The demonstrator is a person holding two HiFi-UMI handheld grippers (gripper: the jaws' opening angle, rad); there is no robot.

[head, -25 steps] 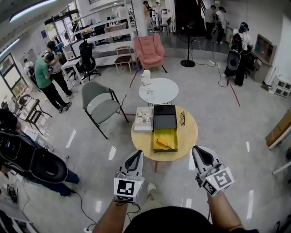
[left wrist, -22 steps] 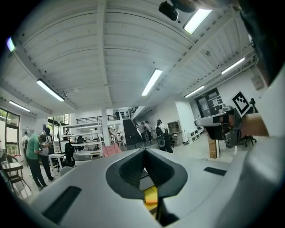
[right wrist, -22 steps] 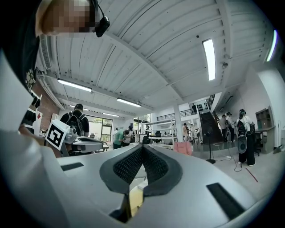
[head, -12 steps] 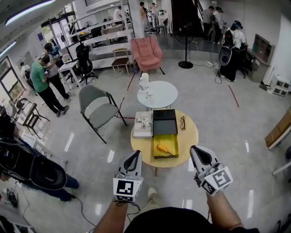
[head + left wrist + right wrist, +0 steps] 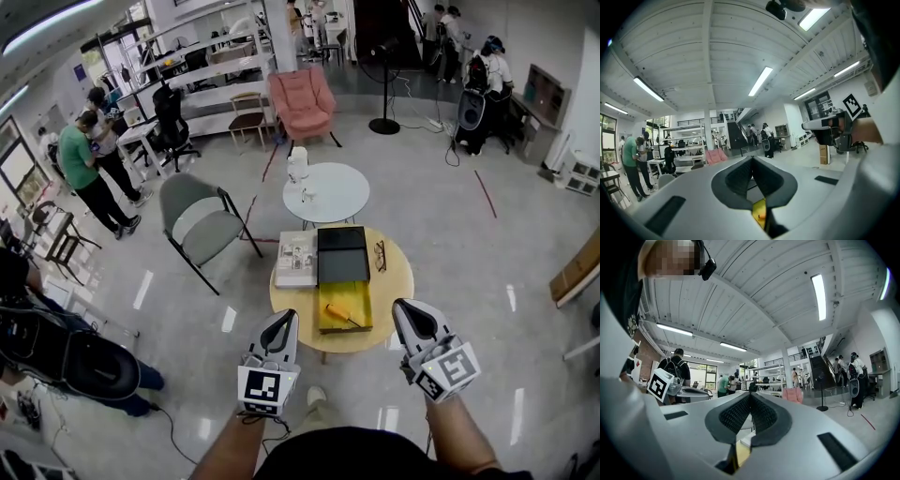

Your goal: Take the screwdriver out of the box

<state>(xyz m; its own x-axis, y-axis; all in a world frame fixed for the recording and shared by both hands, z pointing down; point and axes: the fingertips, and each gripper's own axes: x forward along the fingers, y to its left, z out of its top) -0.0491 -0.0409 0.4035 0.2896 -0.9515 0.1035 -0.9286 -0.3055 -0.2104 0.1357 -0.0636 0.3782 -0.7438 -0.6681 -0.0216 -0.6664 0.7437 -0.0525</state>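
1. A yellow rectangular box (image 5: 343, 292) stands open on the round wooden tabletop (image 5: 389, 281), with a black rectangular lid (image 5: 341, 253) touching its far side.
2. The orange-handled screwdriver (image 5: 336, 312) lies slantwise inside the box, towards its near end.
3. The left hand-held gripper (image 5: 281, 321) and the right hand-held gripper (image 5: 410, 309) hover at the tabletop's near edge, one on either side of the box. Both have their jaws pressed together and hold nothing.

I read the box (image 5: 357, 298) as yellow with a black lid (image 5: 341, 255), the table (image 5: 394, 281) as pale wood, and the screwdriver (image 5: 335, 312) handle as orange. The small table (image 5: 347, 192) is white and the armchair (image 5: 302, 98) pink (the nearer chair (image 5: 202, 220) is grey).
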